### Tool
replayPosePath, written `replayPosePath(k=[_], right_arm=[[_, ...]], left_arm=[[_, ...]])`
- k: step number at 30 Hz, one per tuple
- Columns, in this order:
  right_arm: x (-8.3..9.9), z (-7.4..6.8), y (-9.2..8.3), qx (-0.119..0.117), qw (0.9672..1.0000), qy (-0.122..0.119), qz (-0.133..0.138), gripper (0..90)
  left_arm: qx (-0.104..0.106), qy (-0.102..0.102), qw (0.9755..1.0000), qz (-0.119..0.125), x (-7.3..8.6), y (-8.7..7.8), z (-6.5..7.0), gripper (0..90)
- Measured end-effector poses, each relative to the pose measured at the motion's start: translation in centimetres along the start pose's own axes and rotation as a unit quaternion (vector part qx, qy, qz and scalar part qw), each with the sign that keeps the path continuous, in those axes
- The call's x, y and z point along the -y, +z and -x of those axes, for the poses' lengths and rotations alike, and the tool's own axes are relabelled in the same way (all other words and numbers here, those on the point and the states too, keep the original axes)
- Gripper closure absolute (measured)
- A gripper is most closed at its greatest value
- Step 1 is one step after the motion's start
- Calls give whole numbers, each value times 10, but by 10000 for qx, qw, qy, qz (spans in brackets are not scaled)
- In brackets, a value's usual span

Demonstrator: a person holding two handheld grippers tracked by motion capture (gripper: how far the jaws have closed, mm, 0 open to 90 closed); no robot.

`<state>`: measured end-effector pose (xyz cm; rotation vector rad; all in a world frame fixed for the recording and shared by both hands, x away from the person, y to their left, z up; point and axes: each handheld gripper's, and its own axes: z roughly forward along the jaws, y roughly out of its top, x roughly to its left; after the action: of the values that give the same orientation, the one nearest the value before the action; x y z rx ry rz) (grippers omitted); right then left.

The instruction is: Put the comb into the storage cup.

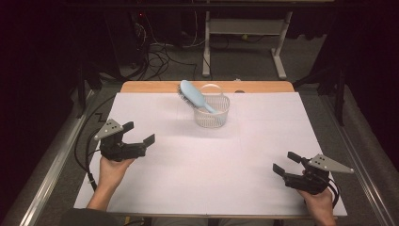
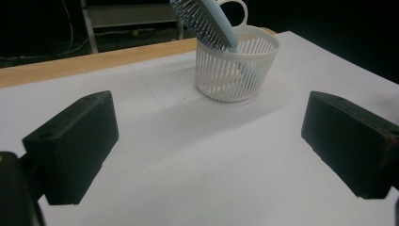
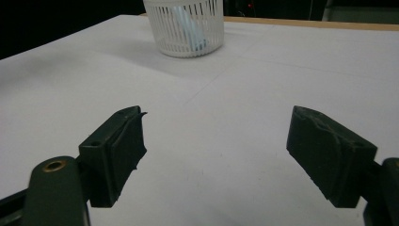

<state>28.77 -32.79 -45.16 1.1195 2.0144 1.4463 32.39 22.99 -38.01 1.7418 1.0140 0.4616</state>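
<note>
Hairbrush standing handle-down in small white basket near far edge of surface, around its middle; bristled head leaning out over basket rim toward far left. Left gripper near left edge, fingers spread wide, nothing between them, well apart from basket. Right gripper near right front corner, fingers likewise spread and bare.

Brush probably light, stiff plastic, smooth and a bit slippery on its back, bristles springy and poor for grip. Best taken across narrow neck just above basket rim, or flat across edges of head, then lifted straight along handle. Basket likely very light and prone to tip or slide; worth steadying at rim with other gripper.
</note>
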Motion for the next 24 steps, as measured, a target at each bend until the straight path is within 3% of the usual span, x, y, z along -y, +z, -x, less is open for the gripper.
replayPosePath(k=[24], right_arm=[[0,0,0,4,10000,-2,11,200]], left_arm=[[23,-238,9997,-21,24,-7,-4,37]])
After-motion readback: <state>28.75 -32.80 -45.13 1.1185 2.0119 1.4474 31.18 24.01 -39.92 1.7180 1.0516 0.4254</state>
